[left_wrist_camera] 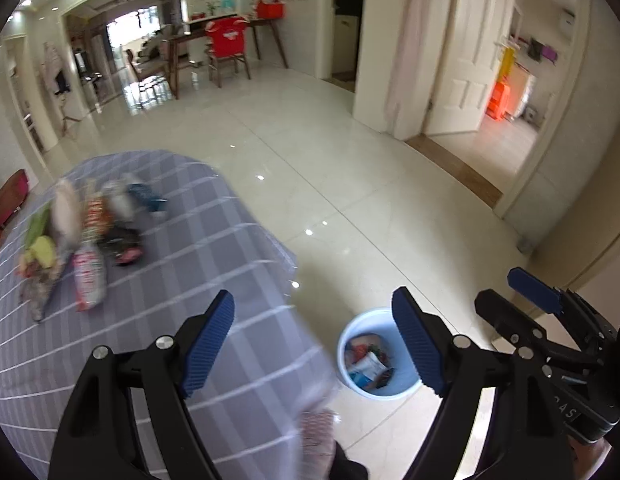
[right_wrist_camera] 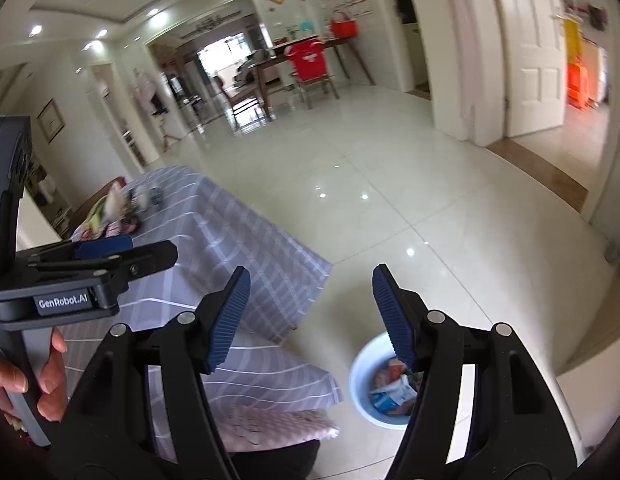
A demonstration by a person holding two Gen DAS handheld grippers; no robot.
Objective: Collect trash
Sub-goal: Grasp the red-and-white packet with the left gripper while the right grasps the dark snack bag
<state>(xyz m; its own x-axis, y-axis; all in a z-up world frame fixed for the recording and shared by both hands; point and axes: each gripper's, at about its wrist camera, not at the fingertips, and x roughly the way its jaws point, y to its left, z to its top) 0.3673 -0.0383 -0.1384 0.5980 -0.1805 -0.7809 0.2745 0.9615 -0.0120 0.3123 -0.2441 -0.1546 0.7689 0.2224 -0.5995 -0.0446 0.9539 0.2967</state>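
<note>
A pile of snack wrappers and packets (left_wrist_camera: 82, 240) lies on the grey checked tablecloth (left_wrist_camera: 182, 264), far left; it shows smaller in the right wrist view (right_wrist_camera: 122, 208). A light blue bin (left_wrist_camera: 375, 354) stands on the floor beside the table with wrappers inside; it also shows in the right wrist view (right_wrist_camera: 383, 386). My left gripper (left_wrist_camera: 313, 308) is open and empty above the table's edge and the bin. My right gripper (right_wrist_camera: 310, 284) is open and empty, above the bin's left side. The right gripper also shows at the right edge of the left wrist view (left_wrist_camera: 509, 296).
Glossy white tile floor (left_wrist_camera: 349, 168) stretches ahead. A dining table with chairs, one with a red cover (left_wrist_camera: 226, 40), stands far back. An open white door (left_wrist_camera: 465, 52) and doorways are on the right. A pink cushion (right_wrist_camera: 270, 428) lies under the table's near edge.
</note>
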